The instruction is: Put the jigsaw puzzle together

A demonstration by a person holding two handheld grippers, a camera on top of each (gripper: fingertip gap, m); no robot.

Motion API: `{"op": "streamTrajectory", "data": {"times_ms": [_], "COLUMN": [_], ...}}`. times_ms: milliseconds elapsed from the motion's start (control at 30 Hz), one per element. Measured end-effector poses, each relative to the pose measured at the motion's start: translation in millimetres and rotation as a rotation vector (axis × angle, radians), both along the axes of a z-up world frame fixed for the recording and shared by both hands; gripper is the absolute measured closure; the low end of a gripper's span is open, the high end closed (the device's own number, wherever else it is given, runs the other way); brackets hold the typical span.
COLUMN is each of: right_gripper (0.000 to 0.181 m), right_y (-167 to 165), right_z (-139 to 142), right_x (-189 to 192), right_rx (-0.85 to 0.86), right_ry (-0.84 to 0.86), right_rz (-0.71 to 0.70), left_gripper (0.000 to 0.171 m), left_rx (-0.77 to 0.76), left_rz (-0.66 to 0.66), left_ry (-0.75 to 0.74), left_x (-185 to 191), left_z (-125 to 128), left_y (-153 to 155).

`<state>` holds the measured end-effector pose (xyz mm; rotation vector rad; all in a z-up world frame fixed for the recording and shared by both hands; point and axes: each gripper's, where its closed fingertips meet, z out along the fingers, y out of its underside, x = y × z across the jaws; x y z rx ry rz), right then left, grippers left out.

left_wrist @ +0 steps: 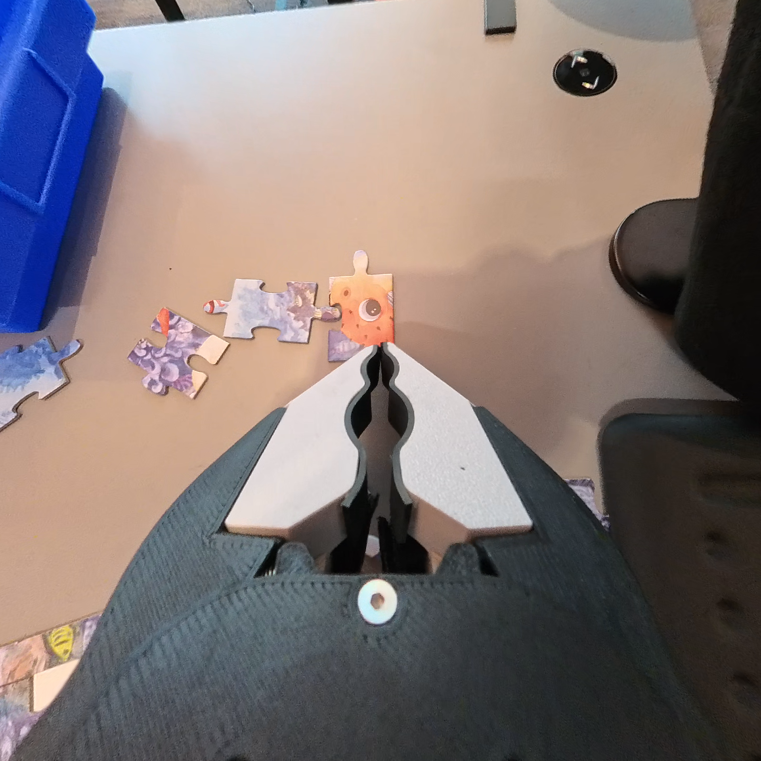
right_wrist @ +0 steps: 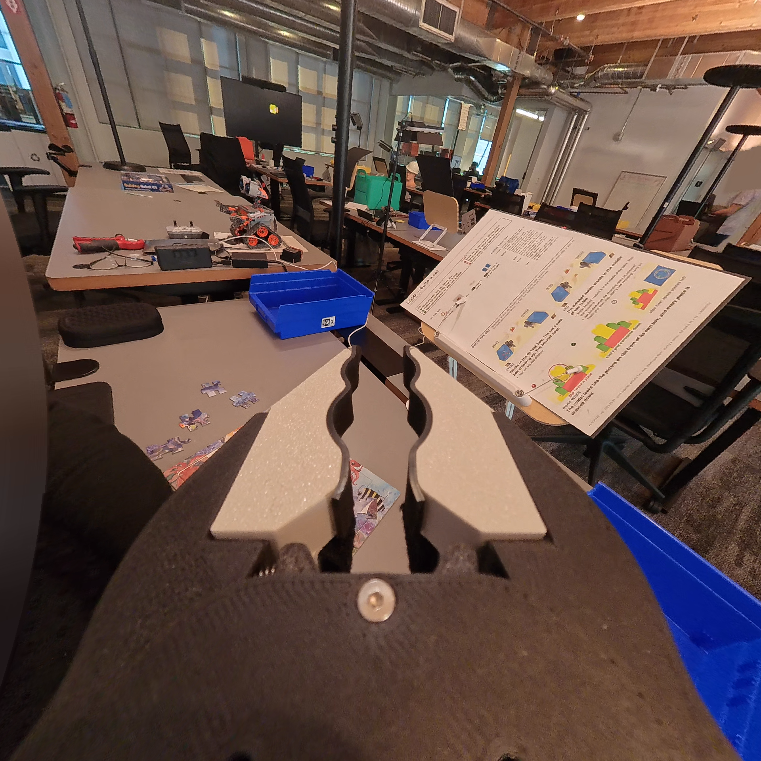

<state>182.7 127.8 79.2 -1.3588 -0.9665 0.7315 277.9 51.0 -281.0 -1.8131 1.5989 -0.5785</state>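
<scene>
The left gripper (left_wrist: 379, 348) is seen with its fingers (left_wrist: 329, 395) pinched together on the near edge of an orange puzzle piece (left_wrist: 362, 311), which is held low over the grey worktop (left_wrist: 453, 185). The knob of a pale blue piece (left_wrist: 271, 311) reaches into the orange piece's left side — whether the two are fully locked cannot be told. Two more loose pieces (left_wrist: 175, 356) are seen lying to the left, near a blue bin (left_wrist: 41, 164). The right gripper (right_wrist: 381, 358) is held raised, its fingers (right_wrist: 304, 432) parted with nothing between them — below it, part of the assembled puzzle (right_wrist: 372, 498) is seen on the worktop, with loose pieces (right_wrist: 214, 388) beyond.
</scene>
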Motion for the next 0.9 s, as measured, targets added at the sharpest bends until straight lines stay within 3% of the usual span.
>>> {"op": "streamTrajectory", "data": {"times_ms": [300, 500, 900], "right_gripper": [0.162, 0.162, 0.162], "right_y": [0, 0, -2], "right_z": [0, 0, 2], "right_x": [1, 2, 3], "right_rx": [0.000, 0.001, 0.005], "right_ry": [0.002, 0.004, 0.008], "right_rz": [0.001, 0.001, 0.003], "left_gripper": [0.152, 0.166, 0.168], "left_rx": [-0.038, -0.022, 0.037], "left_rz": [0.027, 0.011, 0.004], "left_ry": [0.038, 0.044, 0.064], "left_x": [-11, -8, -8], "left_z": [-7, -8, -7], "left_y": [9, 8, 5]}}
